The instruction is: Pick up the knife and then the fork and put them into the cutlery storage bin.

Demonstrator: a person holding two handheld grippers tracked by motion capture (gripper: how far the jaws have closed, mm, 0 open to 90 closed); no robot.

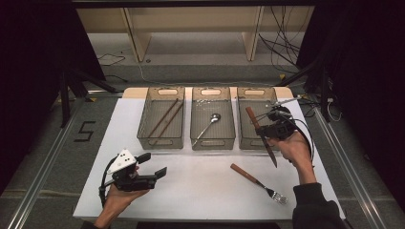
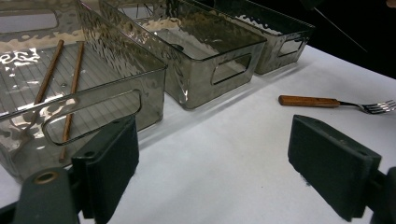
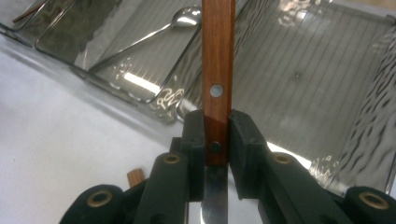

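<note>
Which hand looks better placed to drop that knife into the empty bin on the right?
The right. The right gripper is already shut on the knife, holding it at the near edge of the empty bin. The left gripper sits open near the table's front left corner, far from that bin.

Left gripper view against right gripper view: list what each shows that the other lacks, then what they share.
Left gripper view: its open left claw, the chopsticks in their bin and the whole fork on the table.
Right gripper view: the right claw shut on the knife, and the spoon.
Both: the middle bin, the right bin and the white table.
</note>
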